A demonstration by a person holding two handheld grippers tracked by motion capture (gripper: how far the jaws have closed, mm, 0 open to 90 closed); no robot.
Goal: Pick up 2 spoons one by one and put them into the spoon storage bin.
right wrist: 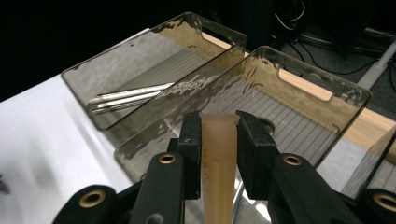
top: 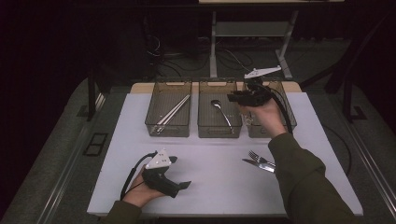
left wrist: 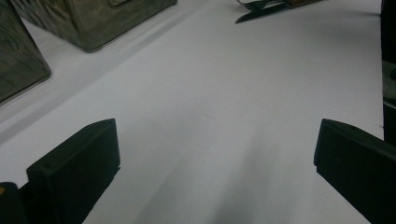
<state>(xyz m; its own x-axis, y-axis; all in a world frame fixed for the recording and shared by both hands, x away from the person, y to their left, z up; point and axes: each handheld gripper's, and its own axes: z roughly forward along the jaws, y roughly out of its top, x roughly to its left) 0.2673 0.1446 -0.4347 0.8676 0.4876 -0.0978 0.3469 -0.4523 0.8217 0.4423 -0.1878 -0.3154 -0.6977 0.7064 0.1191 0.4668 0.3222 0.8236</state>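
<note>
My right gripper hovers over the far bins, above the wall between the middle bin and the right bin. It is shut on a tan handle of a utensil that stands between the jaws of the right gripper; the utensil's other end is hidden. A metal spoon lies in the middle bin. My left gripper rests at the front left of the white table, and in the left gripper view the left gripper is open wide over bare surface.
The left bin holds metal chopsticks, seen as chopsticks from the right gripper. A fork and a knife lie on the table by the right sleeve. Cables and table legs stand beyond the far edge.
</note>
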